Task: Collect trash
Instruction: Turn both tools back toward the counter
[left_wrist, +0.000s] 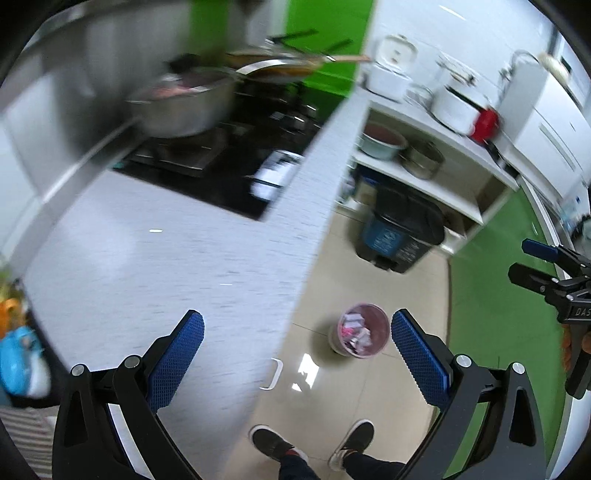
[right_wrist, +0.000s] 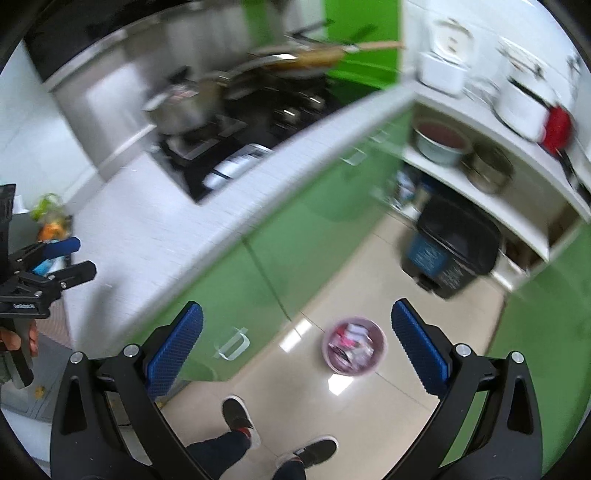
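My 2 wrist cameras look down from above counter height, along their fingers. Left sits over the counter (left_wrist: 177, 258) edge; right hangs farther out over the floor (right_wrist: 369, 398). Both share the stove (left_wrist: 221, 162), bin (left_wrist: 364, 330) and my shoes (right_wrist: 240, 417).

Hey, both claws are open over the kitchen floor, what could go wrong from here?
1. The small pink bin looks full of wrappers, so added trash may spill onto the glossy floor.
2. It stands close to the person's shoes and could get kicked.
3. The frames are blurred, so aim may be poor.
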